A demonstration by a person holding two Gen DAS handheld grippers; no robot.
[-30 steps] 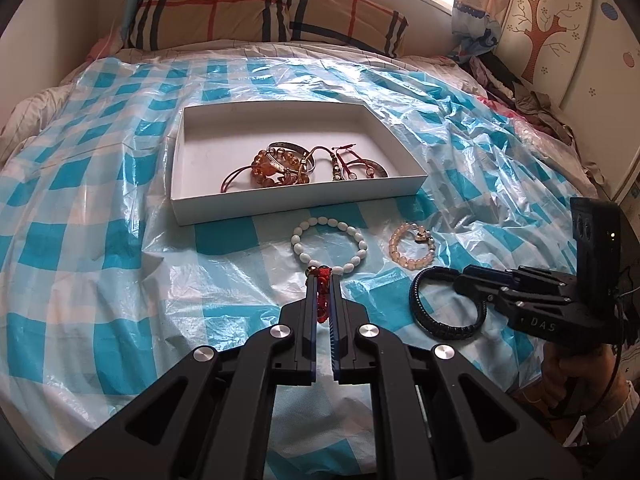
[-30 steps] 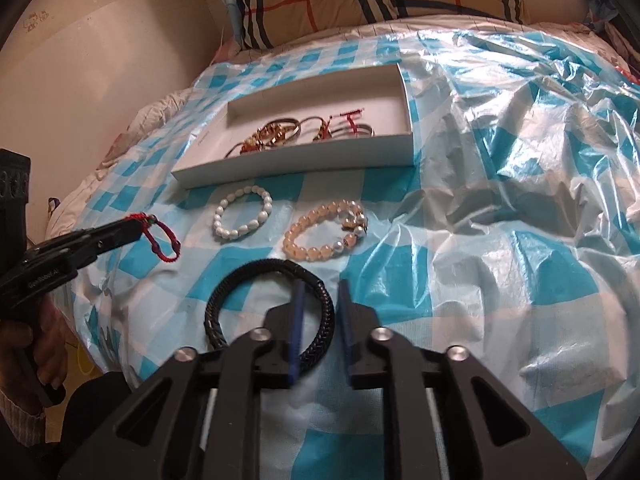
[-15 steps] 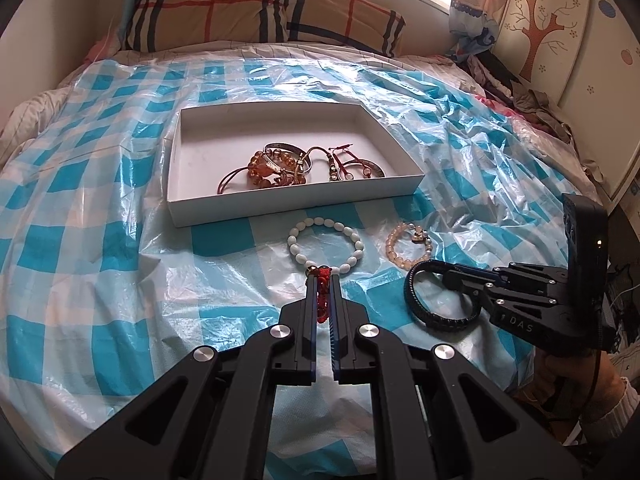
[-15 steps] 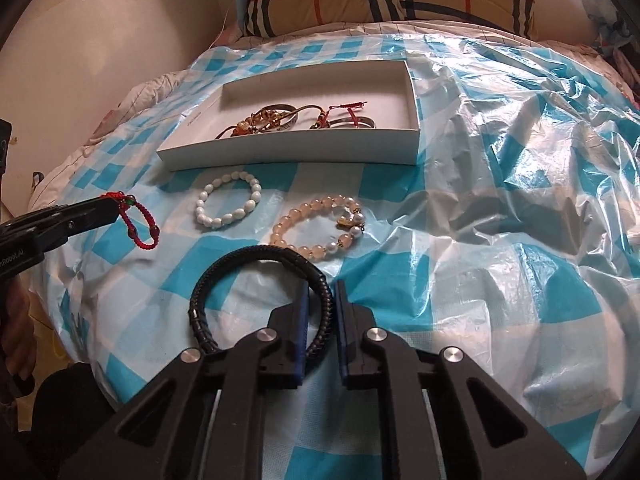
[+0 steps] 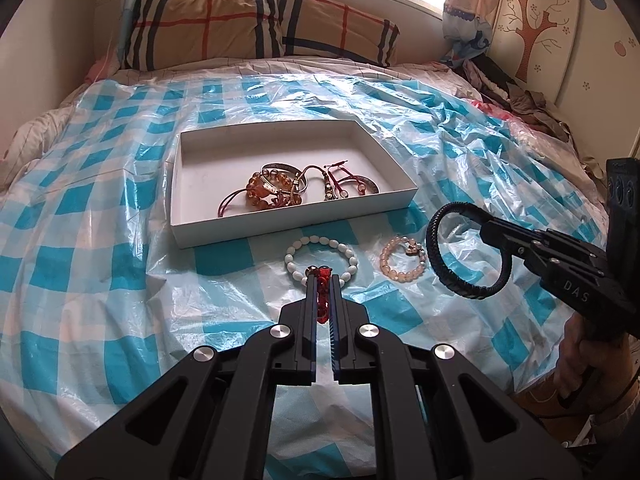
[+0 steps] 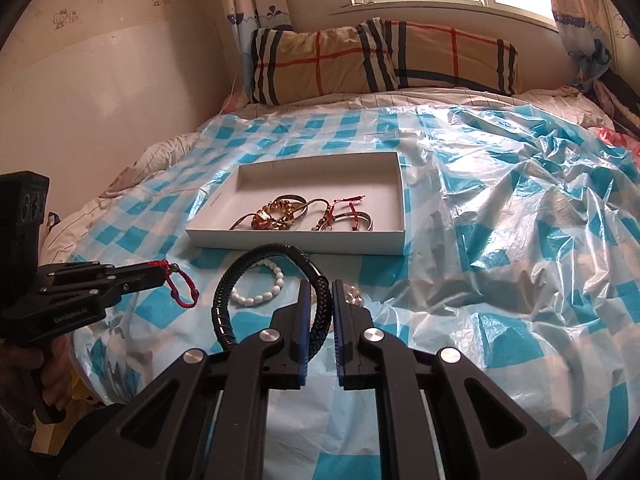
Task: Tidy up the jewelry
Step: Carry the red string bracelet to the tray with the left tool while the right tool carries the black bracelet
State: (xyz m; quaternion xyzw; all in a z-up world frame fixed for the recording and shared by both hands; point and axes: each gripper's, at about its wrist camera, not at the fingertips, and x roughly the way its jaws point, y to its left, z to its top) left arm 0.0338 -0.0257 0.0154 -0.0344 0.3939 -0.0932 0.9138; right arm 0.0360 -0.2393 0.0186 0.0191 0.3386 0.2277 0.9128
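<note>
Two pieces of jewelry are held above the bed at this moment. A thin red braided cord bracelet is pinched between the narrow jaws of the left gripper, and most of its loop hangs loose below the tips, as is seen from the right wrist view. It is judged to be very light and soft, so it will swing and fold; it is best taken at one short part of the cord, as it is now. A thick black braided leather bracelet is clamped on its band by the jaws of the right gripper, and its ring stands free in the air in the left wrist view. It appears stiff enough to keep its round form, light, and not slippery because of the braid. A white oval-bead bracelet and a pale peach bead bracelet lie on the blue-and-white checked plastic sheet, just in front of the shallow white cardboard box, where several bracelets already lie. The beads are probably smooth and may roll, so a grip across the bead string is advised.
</note>
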